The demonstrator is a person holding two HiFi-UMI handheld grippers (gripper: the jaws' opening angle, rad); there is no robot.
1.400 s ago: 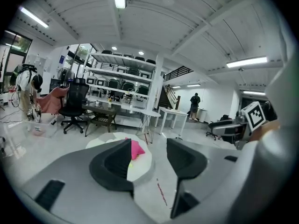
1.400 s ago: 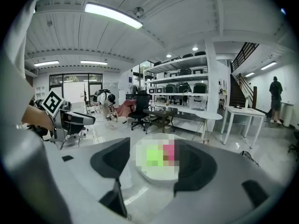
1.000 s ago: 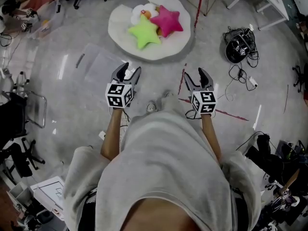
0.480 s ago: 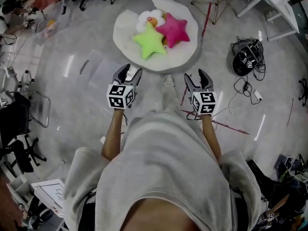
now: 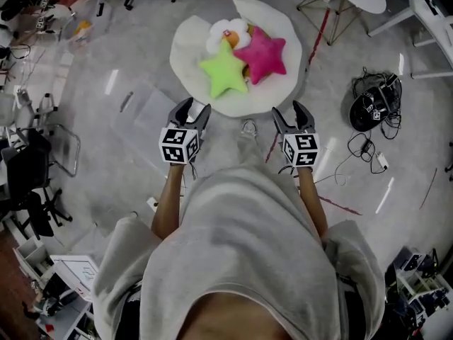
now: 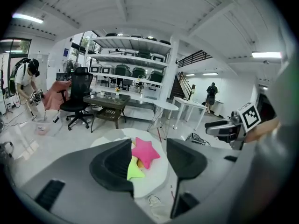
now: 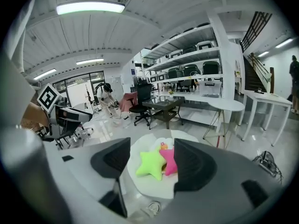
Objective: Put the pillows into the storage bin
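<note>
Both grippers are held out side by side in front of the person, pointing toward a round white mat [image 5: 190, 48] on the grey floor. The left gripper [image 5: 195, 109] has its jaws parted about halfway with nothing held. In the left gripper view the gap frames the pink star pillow [image 5: 263, 54] and part of the green star pillow [image 5: 224, 75], both well ahead of the tips and untouched. The right gripper [image 5: 290, 112] is also about half open and empty. In the right gripper view the green star sits in the middle of the gap, with the pink star partly behind the right-hand jaw, again well apart from the pads.

The two stars lie touching on the mat, green at the left and nearer, pink at the right. A white flower pillow [image 5: 228, 31] with an orange centre is tucked behind them at the far side. The clear storage bin [image 5: 141, 119] stands on the floor to the left of the mat, near the left gripper, with no pillow in it
</note>
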